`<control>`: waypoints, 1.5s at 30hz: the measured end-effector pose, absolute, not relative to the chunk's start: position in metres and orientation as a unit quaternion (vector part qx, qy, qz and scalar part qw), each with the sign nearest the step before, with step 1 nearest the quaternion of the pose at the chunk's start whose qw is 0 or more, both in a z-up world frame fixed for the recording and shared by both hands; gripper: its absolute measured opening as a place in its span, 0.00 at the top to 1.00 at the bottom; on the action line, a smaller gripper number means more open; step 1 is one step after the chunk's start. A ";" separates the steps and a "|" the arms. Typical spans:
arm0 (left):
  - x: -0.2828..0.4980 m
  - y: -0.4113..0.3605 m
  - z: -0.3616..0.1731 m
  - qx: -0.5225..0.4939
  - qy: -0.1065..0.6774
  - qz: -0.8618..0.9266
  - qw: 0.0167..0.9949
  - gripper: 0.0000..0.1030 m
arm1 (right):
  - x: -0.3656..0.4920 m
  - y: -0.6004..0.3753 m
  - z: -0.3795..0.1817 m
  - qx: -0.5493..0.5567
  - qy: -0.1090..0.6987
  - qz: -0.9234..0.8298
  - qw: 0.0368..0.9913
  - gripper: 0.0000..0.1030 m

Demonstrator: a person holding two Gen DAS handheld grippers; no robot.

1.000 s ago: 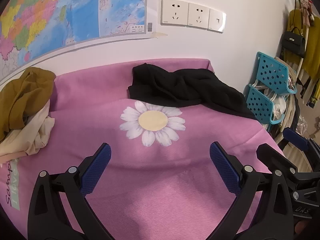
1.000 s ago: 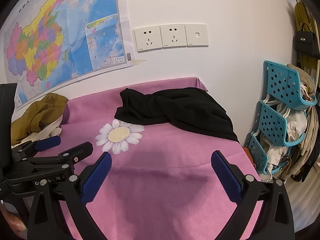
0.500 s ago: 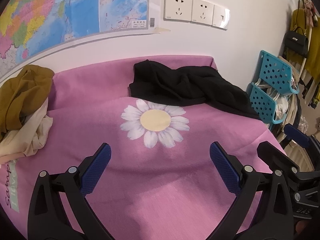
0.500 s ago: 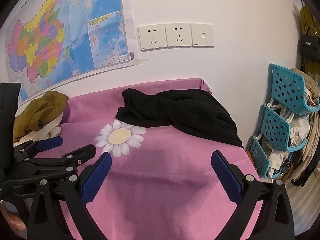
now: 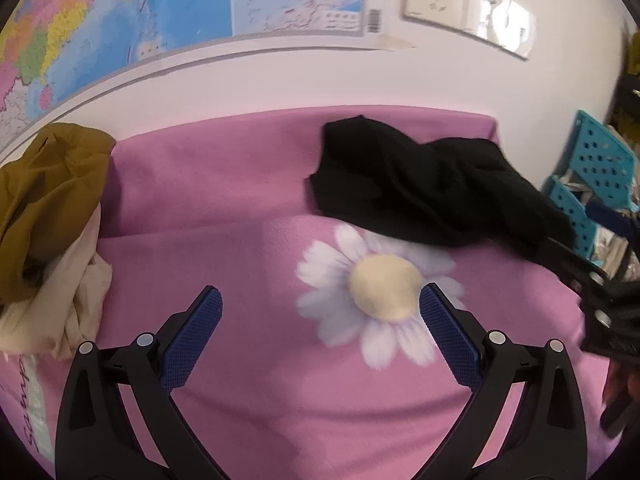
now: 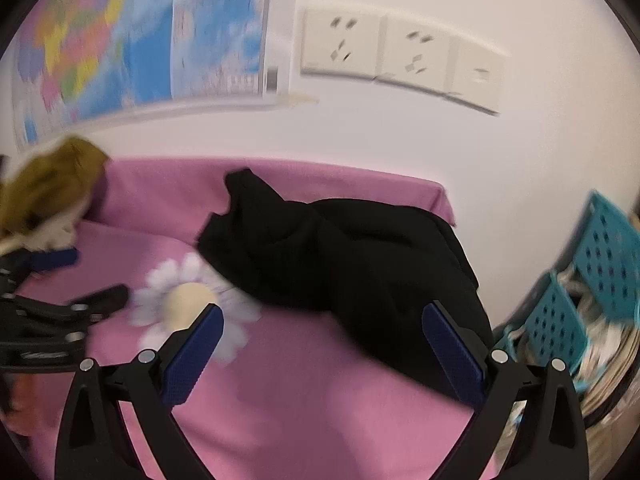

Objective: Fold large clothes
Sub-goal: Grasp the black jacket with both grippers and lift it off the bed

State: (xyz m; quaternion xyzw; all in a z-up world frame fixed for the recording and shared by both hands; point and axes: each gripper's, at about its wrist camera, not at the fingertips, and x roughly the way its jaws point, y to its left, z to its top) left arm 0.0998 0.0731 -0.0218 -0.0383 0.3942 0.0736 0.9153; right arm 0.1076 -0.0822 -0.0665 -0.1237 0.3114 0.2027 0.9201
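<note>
A crumpled black garment lies at the back right of the pink daisy-print cloth; it also shows in the right wrist view. My left gripper is open and empty above the cloth, short of the garment, over the daisy. My right gripper is open and empty, its right finger in front of the garment's near edge. The left gripper also shows at the left of the right wrist view; the right gripper shows at the right edge of the left wrist view.
A heap of mustard and cream clothes sits at the back left. A turquoise perforated rack stuffed with items stands right of the table. A map and wall sockets are on the wall behind.
Both grippers have moved forward toward the black garment, which now looks larger and closer. Both stay open. The current frames are motion-blurred.
</note>
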 end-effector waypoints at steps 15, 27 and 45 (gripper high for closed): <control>0.139 0.113 -0.045 -0.054 0.419 0.099 0.901 0.05 | 0.224 -0.011 -0.120 -0.194 0.397 0.302 0.845 0.63; 0.156 0.103 -0.026 -0.037 0.370 0.006 0.928 0.05 | 0.185 -0.112 0.007 -0.102 0.263 0.290 0.915 0.83; 0.218 -0.007 -0.039 -0.015 0.395 -0.213 0.894 0.92 | 0.194 -0.201 0.039 0.014 0.240 0.263 0.934 0.84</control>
